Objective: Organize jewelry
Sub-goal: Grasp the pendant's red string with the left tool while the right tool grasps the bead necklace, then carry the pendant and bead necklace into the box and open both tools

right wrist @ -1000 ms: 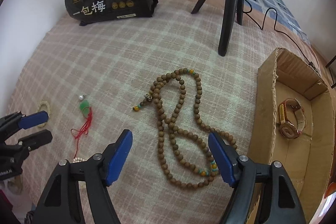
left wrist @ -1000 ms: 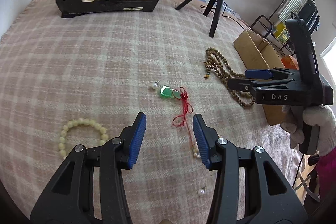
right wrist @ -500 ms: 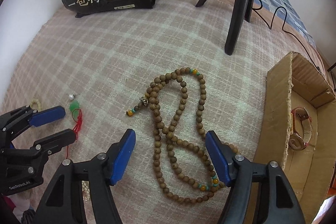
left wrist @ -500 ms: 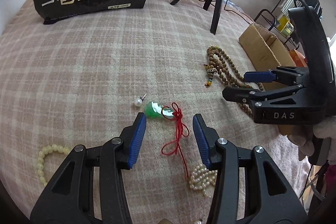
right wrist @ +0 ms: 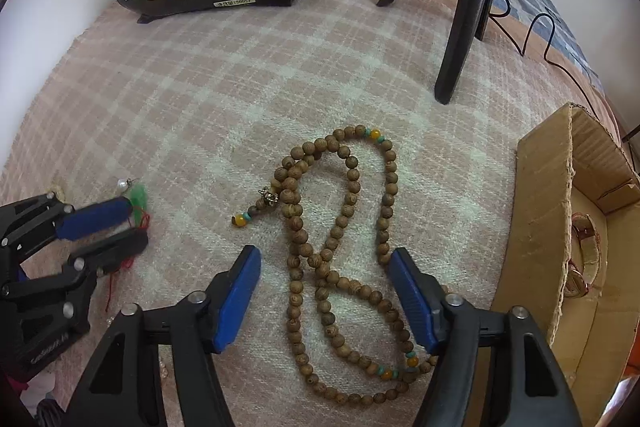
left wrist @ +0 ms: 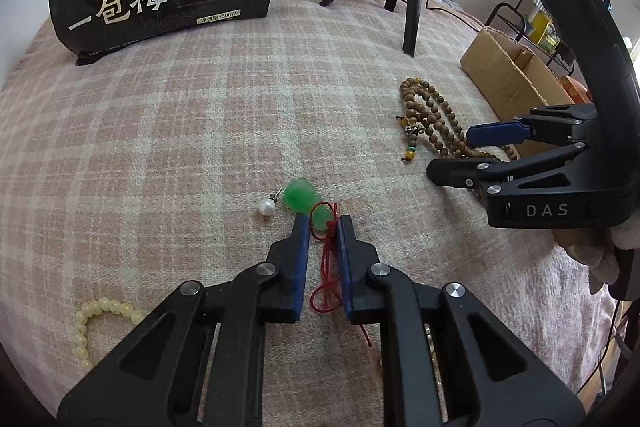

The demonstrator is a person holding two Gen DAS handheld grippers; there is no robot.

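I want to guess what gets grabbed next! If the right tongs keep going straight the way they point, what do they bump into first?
Most likely the wooden bead necklace. Its loops lie on the blanket directly between the open right tongs, whose jaws have just been closing. How far above it they are is unclear.

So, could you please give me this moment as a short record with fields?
surface: pink plaid blanket
left hand-held gripper: jaws have just been closing, nearly shut around the red cord of the green pendant
right hand-held gripper: open, jaws have just been closing, straddling the wooden bead necklace
loose items: pearl earring; pale yellow bead bracelet
cardboard box: holds a watch
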